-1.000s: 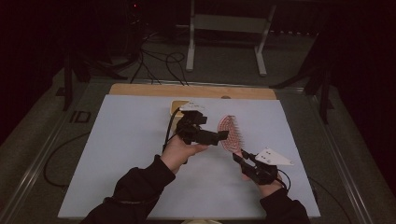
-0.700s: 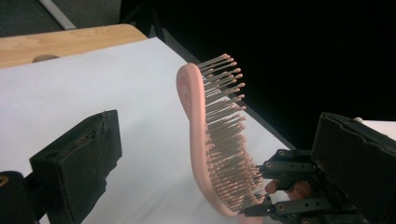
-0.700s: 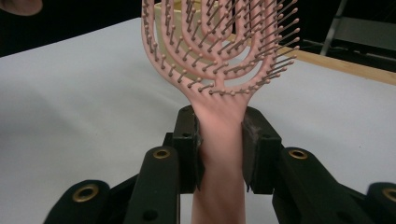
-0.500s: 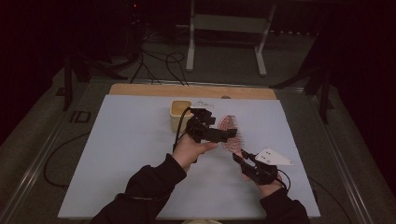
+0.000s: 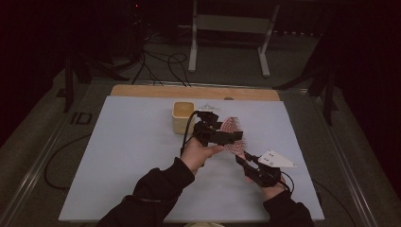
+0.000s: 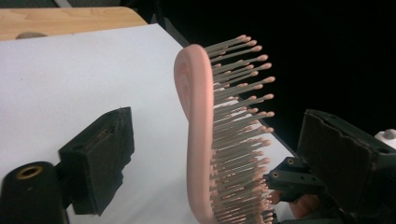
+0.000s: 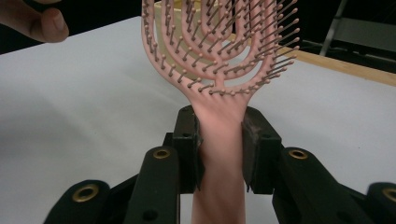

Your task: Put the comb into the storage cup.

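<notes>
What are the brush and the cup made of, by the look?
Brush: likely moulded plastic, matte pink, one-piece vented head with thin pins ending in rounded tips. Cup: cream-yellow and matte with thick walls, perhaps plastic or ceramic; too dim to tell which.

Counted across the table: one pink plastic vented hairbrush with pin bristles [image 5: 232, 131], just right of centre. One pale yellow square plastic cup [image 5: 183, 117] at about eleven o'clock from the brush. Two black two-jaw grippers: the left gripper [image 5: 226, 136] at the brush's head, the right gripper [image 5: 242, 159] at about five o'clock from it. One grey three-cornered plate [image 5: 277, 159] tops the right gripper. One pale sheet-covered table [image 5: 123, 142] with one wooden strip [image 5: 151, 91] at twelve o'clock.
</notes>
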Demonstrator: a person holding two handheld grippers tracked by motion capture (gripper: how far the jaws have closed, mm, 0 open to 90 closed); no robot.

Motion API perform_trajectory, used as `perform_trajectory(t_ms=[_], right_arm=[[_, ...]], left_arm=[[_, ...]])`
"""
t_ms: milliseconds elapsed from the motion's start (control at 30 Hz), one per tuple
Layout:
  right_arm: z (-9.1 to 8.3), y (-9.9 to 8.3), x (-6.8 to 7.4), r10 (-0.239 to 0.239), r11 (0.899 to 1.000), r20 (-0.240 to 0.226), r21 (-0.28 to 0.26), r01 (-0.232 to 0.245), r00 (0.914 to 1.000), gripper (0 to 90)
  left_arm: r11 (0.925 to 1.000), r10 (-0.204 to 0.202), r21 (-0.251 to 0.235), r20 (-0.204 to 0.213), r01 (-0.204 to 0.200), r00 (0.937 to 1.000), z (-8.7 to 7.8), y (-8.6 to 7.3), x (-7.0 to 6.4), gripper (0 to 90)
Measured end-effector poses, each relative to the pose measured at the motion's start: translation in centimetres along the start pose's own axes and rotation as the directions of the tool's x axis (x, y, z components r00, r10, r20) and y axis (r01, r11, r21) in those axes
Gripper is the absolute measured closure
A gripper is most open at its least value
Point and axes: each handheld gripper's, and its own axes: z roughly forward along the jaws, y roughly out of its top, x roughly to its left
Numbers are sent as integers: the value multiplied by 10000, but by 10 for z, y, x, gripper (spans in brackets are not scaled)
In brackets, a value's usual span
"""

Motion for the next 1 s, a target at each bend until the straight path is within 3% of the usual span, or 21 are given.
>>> perform_trajectory(t_ms=[200,533,1000], right_arm=[[0,0,0,17,10000,-15,19,-17,10000,704],[0,0,0,10,10000,5,-18,-10,10000,703],[1,0,0,45,10000,6,-66,-45,10000,702]], left_arm=[[9999,-135,65,161,134,9998,4,-3,1,222],[9995,-317,-18,552,318,9980,9,-7,2,445],[9999,-118,-111,661,126,9977,9,-8,2,600]])
